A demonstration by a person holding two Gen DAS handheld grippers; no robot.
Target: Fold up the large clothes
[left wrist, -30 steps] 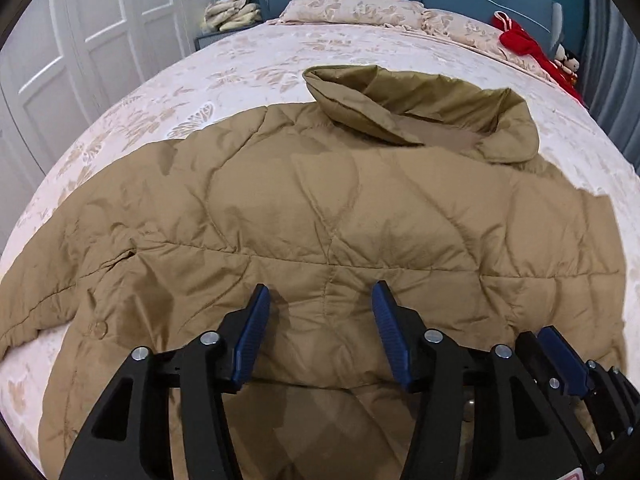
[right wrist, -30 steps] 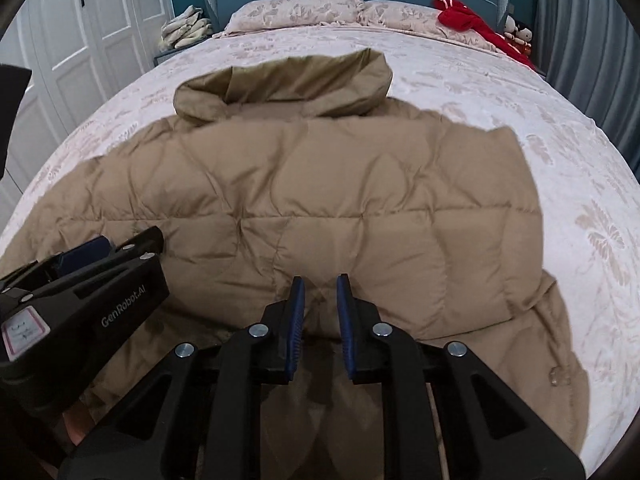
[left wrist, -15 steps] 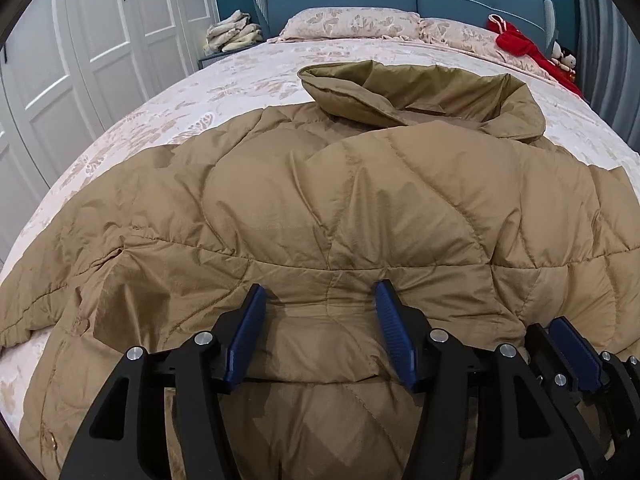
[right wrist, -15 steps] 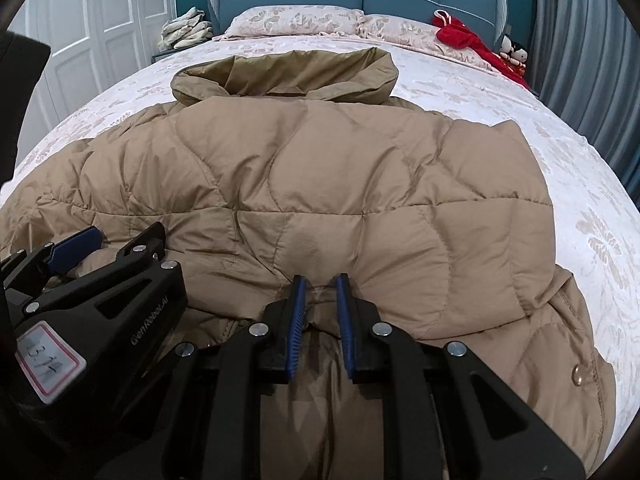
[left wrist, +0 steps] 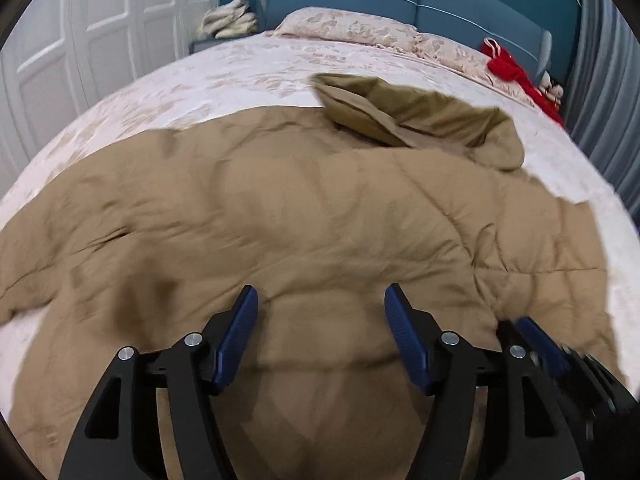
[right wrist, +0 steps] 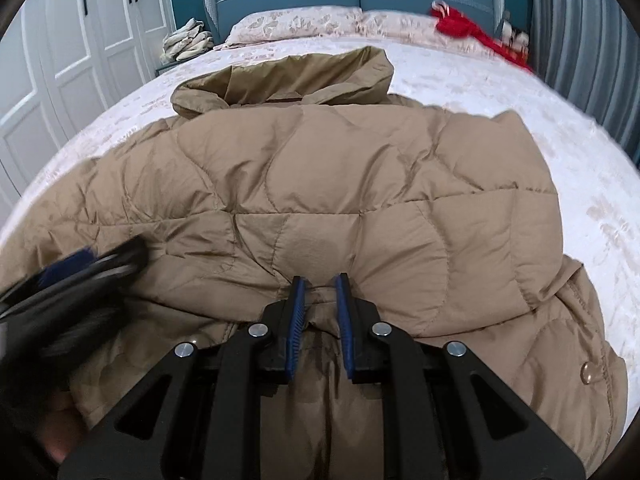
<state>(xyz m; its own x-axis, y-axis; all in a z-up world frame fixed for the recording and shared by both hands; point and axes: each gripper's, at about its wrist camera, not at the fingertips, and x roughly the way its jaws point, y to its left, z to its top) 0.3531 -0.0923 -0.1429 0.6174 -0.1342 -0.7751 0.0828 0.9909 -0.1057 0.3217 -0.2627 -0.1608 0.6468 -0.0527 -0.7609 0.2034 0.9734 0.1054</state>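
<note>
Right tool (right wrist: 320, 280) pinches the tan jacket (right wrist: 340, 184) hem; left tool (left wrist: 321, 298) gapes wide, empty, jacket's near edge hidden beneath both.

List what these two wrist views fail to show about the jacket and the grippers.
- Left wrist view: motion blur smears the jacket; the right gripper is blurred and edge-cut.
- Right wrist view: the left gripper is a blur.
- Right gripper: fabric between its fingers, grip unclear.
- Jacket hem: hidden behind both gripper bodies.
</note>
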